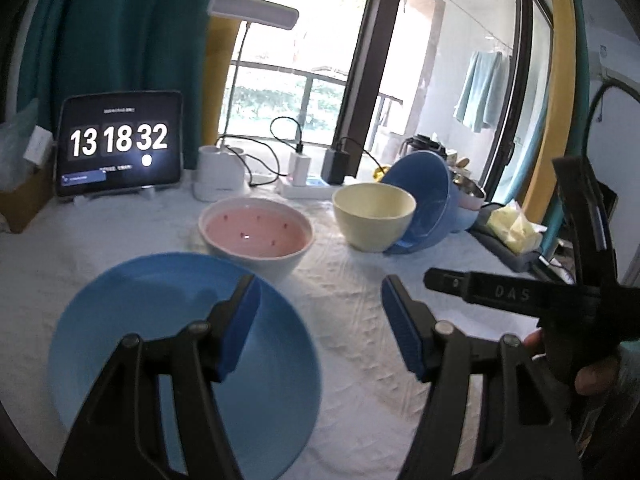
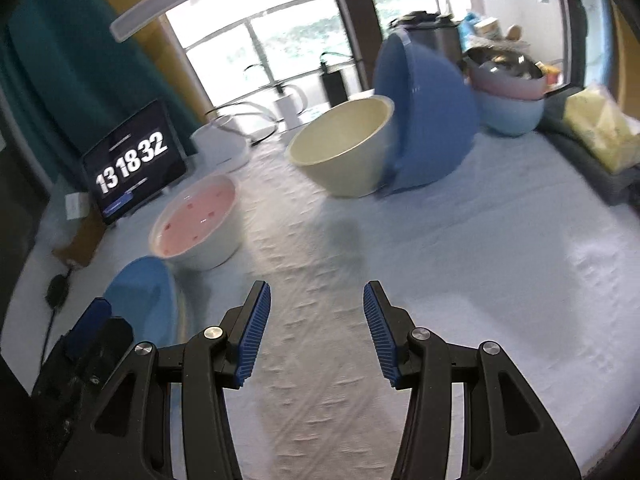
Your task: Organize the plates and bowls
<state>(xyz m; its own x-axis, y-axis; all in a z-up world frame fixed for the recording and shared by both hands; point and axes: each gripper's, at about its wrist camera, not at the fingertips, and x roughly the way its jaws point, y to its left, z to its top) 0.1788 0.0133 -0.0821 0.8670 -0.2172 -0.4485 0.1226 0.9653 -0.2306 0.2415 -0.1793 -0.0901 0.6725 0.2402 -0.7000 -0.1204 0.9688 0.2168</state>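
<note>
your left tool (image 1: 320, 320) is empty, its blue pads standing apart with only the pale cloth of the counter (image 1: 352, 280) showing in the gap. your right tool (image 2: 316, 332) is the same: pads spread, nothing between them, pointing down at bare cloth.

the relation to mind is between your left tool and the blue plate (image 1: 168, 344). the plate lies flat on the cloth directly beneath the left-hand finger, so that pad hangs over the plate's inner face while the other pad sits clear of its rim, over the cloth. seen from your right tool, the same plate (image 2: 140, 300) is off at the lower left edge, beyond the tip of your left tool. your left hand looks by far the nearer to it.

further back, the pink bowl (image 1: 256, 232) stands upright just behind the plate, close to its far rim. the cream bowl (image 2: 340, 148) stands to its right, with the blue bowl (image 2: 428, 116) tipped on its side and leaning against it, its opening facing the cream bowl. those two lie roughly ahead of your right tool, well apart from it, so that pair is likely your right hand's reach.

if the plate is next, the rim nearest the gap is probably the place to straddle, one pad inside, one outside.
</note>
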